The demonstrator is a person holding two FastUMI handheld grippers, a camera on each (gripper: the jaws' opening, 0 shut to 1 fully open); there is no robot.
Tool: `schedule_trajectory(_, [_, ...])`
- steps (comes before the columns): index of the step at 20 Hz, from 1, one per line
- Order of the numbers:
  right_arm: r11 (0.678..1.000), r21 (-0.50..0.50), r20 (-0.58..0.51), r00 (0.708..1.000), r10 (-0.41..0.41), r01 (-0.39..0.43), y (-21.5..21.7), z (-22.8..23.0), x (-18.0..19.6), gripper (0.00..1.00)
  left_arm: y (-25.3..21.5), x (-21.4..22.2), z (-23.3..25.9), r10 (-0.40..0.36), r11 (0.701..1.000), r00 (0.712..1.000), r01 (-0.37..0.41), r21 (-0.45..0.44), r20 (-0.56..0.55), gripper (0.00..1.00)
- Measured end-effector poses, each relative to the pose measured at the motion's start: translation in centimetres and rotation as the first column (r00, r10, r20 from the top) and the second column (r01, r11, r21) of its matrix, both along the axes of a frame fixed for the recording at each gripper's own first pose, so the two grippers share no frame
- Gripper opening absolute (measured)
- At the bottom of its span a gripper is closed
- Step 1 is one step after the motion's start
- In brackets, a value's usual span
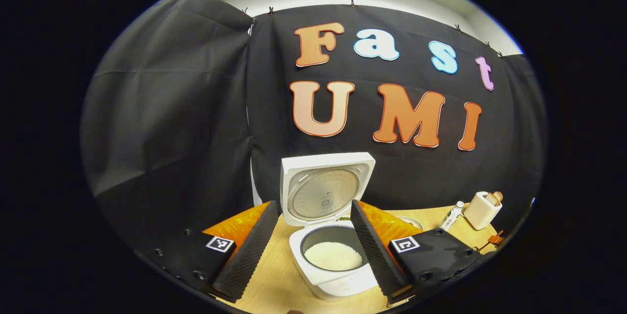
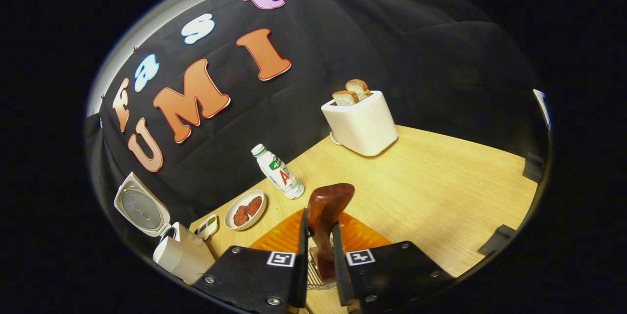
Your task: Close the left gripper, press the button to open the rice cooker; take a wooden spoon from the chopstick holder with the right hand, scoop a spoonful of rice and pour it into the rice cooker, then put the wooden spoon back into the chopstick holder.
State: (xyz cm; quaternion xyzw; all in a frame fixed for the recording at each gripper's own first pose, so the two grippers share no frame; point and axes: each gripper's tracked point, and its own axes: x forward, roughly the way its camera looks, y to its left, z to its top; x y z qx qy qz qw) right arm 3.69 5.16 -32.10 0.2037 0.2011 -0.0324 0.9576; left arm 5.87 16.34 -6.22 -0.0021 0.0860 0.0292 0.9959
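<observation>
I see the rice cooker (image 1: pixel 333 250) on the table (image 1: pixel 274 279), lid up, rice (image 1: pixel 333 256) in the pot. My left gripper (image 1: pixel 313 250) hangs spread before it. My right gripper (image 2: pixel 319 248) is clamped on the wooden spoon (image 2: pixel 325 216), over a wire holder.

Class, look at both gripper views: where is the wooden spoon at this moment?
In the right gripper view, the wooden spoon stands low at centre, clamped between the right gripper fingers, bowl upward, just below the milk bottle.
</observation>
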Motion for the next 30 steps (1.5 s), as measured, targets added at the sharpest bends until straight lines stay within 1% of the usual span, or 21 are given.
schedule_trajectory(1, [1.0, -0.014, 0.011, 1.0, 0.002, -0.001, 0.0, 0.6, -0.1, 0.51, -0.2, 0.1, 0.2, -0.002, 1.0, 1.0, 0.002, -0.006, -0.001, 1.0])
schedule_trajectory(2, [0.999, -0.032, 0.015, 1.0, -0.002, 0.002, -0.3, 1.1, 0.0, 0.56, -0.6, 0.4, 0.5, -0.009, 1.0, 1.0, 0.009, -0.01, 0.002, 1.0])
schedule_trajectory(3, [0.998, -0.056, 0.013, 1.0, -0.009, 0.01, -0.5, 1.5, -0.2, 0.75, -0.8, 0.7, 0.8, -0.014, 1.0, 1.0, 0.014, -0.007, 0.009, 1.0])
schedule_trajectory(4, [0.996, -0.081, 0.008, 1.0, -0.025, 0.026, -0.9, 1.7, -0.2, 0.9, -1.1, 1.2, 1.3, -0.021, 1.0, 1.0, 0.021, 0.004, 0.013, 1.0])
schedule_trajectory(5, [0.994, -0.1, 0.011, 0.999, -0.034, 0.035, -1.2, 2.4, -0.4, 0.95, -1.1, 1.7, 1.8, -0.014, 1.0, 1.0, 0.014, 0.021, 0.018, 1.0])
schedule_trajectory(7, [0.992, -0.119, 0.01, 0.999, -0.043, 0.044, -1.4, 3.5, -1.1, 0.95, -1.7, 3.3, 3.1, -0.021, 0.999, 1.0, 0.021, 0.032, 0.023, 1.0])
schedule_trajectory(9, [0.989, -0.133, 0.024, 0.998, -0.054, 0.057, -1.9, 4.9, -2.0, 0.95, -2.4, 5.3, 4.8, -0.029, 0.999, 0.999, 0.028, 0.02, 0.036, 1.0])
schedule_trajectory(11, [0.987, -0.139, 0.043, 0.997, -0.07, 0.075, -2.5, 6.3, -2.8, 0.95, -3.0, 8.1, 6.7, -0.023, 0.999, 0.999, 0.022, 0.031, 0.048, 1.0])
schedule_trajectory(13, [0.987, -0.132, 0.064, 0.994, -0.083, 0.091, -3.0, 7.8, -3.8, 0.95, -3.8, 11.2, 8.3, -0.033, 0.998, 0.998, 0.03, 0.058, 0.057, 1.0])
schedule_trajectory(16, [0.984, -0.122, 0.093, 0.989, -0.116, 0.127, -4.3, 9.5, -5.2, 0.95, -4.7, 15.4, 9.3, -0.05, 0.996, 0.997, 0.046, 0.076, 0.054, 1.0])
schedule_trajectory(21, [0.971, -0.135, 0.104, 0.978, -0.182, 0.195, -6.7, 10.6, -7.5, 0.95, -5.2, 22.3, 8.0, -0.054, 0.998, 0.999, 0.054, 0.023, -0.003, 1.0])
schedule_trajectory(23, [0.967, -0.141, 0.095, 0.975, -0.202, 0.214, -7.3, 10.7, -8.1, 0.95, -4.2, 24.6, 6.8, -0.028, 0.998, 0.999, 0.03, 0.047, -0.035, 1.0])
schedule_trajectory(24, [0.966, -0.142, 0.091, 0.974, -0.206, 0.218, -7.4, 10.7, -8.3, 0.95, -3.9, 25.4, 6.1, -0.023, 0.999, 0.998, 0.025, 0.044, -0.056, 1.0])
schedule_trajectory(26, [0.961, -0.16, 0.091, 0.972, -0.214, 0.227, -7.7, 11.0, -8.5, 0.95, -3.5, 26.8, 4.2, -0.018, 1.0, 0.994, 0.019, 0.003, -0.11, 1.0])
schedule_trajectory(28, [0.956, -0.187, 0.09, 0.973, -0.212, 0.226, -7.9, 11.4, -8.5, 0.95, -2.1, 27.7, 2.4, 0.015, 1.0, 0.99, -0.014, 0.01, -0.142, 1.0])
schedule_trajectory(29, [0.956, -0.198, 0.089, 0.975, -0.204, 0.218, -7.7, 11.7, -9.0, 0.95, -2.2, 28.0, 1.9, 0.01, 1.0, 0.988, -0.012, -0.011, -0.155, 1.0])
schedule_trajectory(30, [0.955, -0.21, 0.09, 0.977, -0.195, 0.21, -7.4, 12.1, -8.7, 0.95, -2.5, 27.9, 1.2, 0.0, 0.999, 0.985, -0.007, -0.038, -0.175, 1.0])
